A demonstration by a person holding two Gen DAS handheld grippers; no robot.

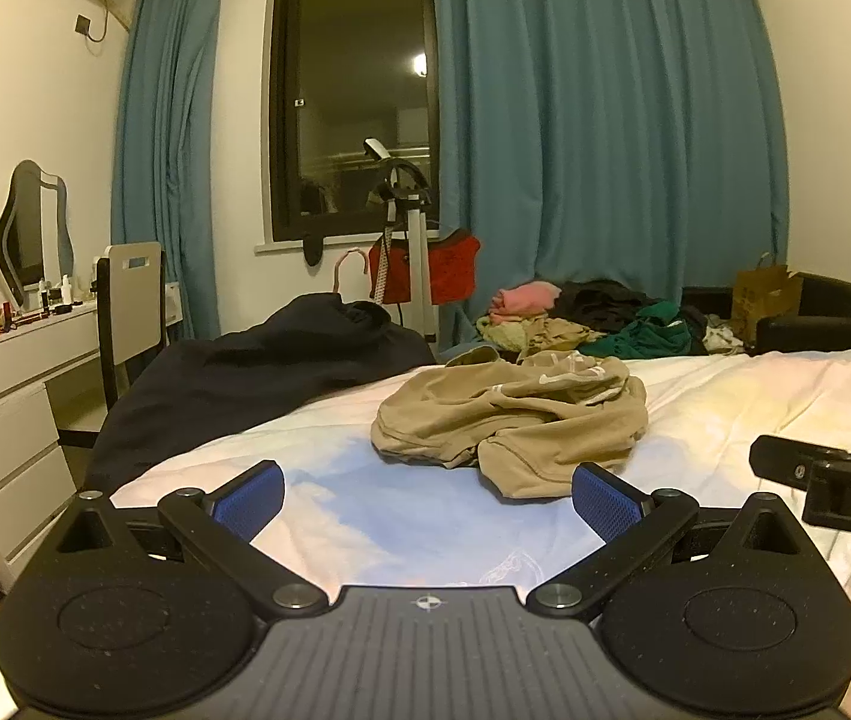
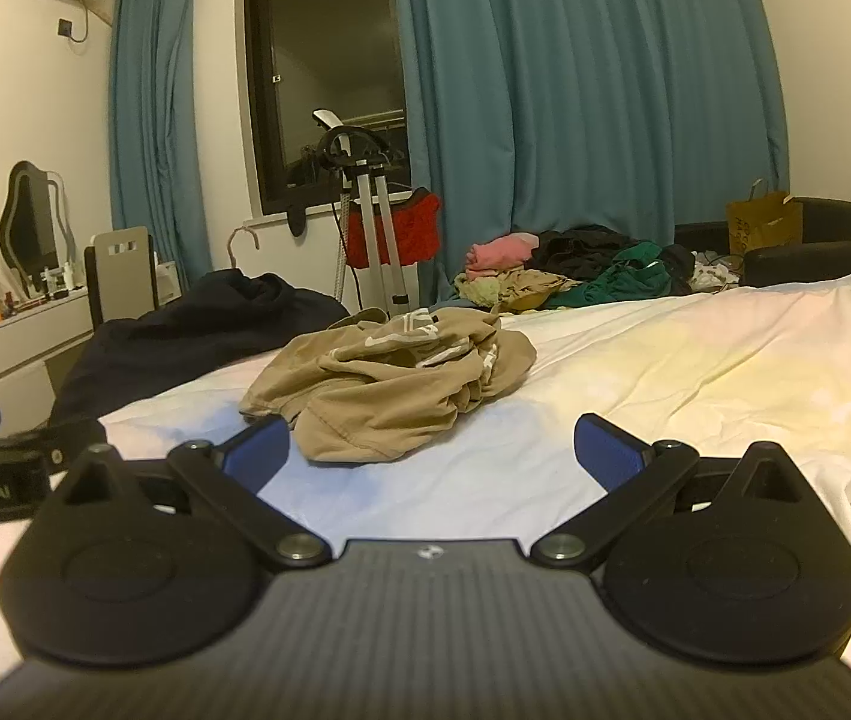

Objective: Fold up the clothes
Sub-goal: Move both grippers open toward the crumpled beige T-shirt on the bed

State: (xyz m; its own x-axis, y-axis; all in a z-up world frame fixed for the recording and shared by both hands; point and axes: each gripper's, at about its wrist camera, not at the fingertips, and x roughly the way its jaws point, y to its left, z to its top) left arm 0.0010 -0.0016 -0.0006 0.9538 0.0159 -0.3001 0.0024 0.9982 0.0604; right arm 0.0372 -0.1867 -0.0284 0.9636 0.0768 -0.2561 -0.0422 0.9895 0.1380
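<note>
The tan garment (image 1: 509, 420) lay crumpled in a heap at mid-frame on the pale bedsheet (image 1: 725, 396), white print showing among its folds. It looked soft, light and limp, likely to sag and slide when lifted; its rounded near hem seemed the best place to pinch. Both the left gripper (image 1: 428, 495) and right gripper (image 2: 431, 450) stood spread wide, holding nothing, just short of it. A dark blanket (image 1: 257, 360) lay to the left, a clothes pile (image 1: 593, 318) behind.

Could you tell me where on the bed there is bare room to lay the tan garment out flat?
Bare sheet lies between the open left gripper and the crumpled tan garment, and across the bed to its right. A dark blanket crowds the left; a clothes pile sits behind.
</note>
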